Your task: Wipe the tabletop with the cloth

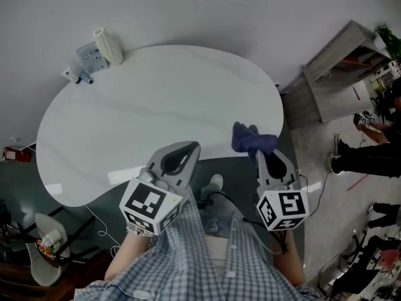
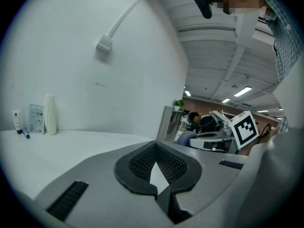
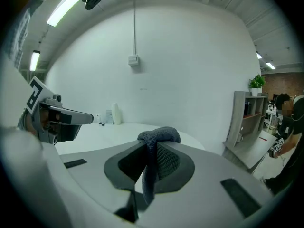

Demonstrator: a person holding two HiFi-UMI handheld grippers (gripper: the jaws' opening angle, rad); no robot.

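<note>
Left gripper [image 1: 187, 148]: lower middle, jaws pressed together, empty.
Right gripper [image 1: 264, 153]: pinching blue cloth [image 1: 252, 139] at table [image 1: 156, 99] edge.

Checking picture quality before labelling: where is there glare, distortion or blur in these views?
Head view: a glare streak on the white oval tabletop near its front edge. Left gripper view: fisheye bending of the walls, dark corners. Right gripper view: overexposed ceiling strip light; dark blue cloth sharp.
</note>
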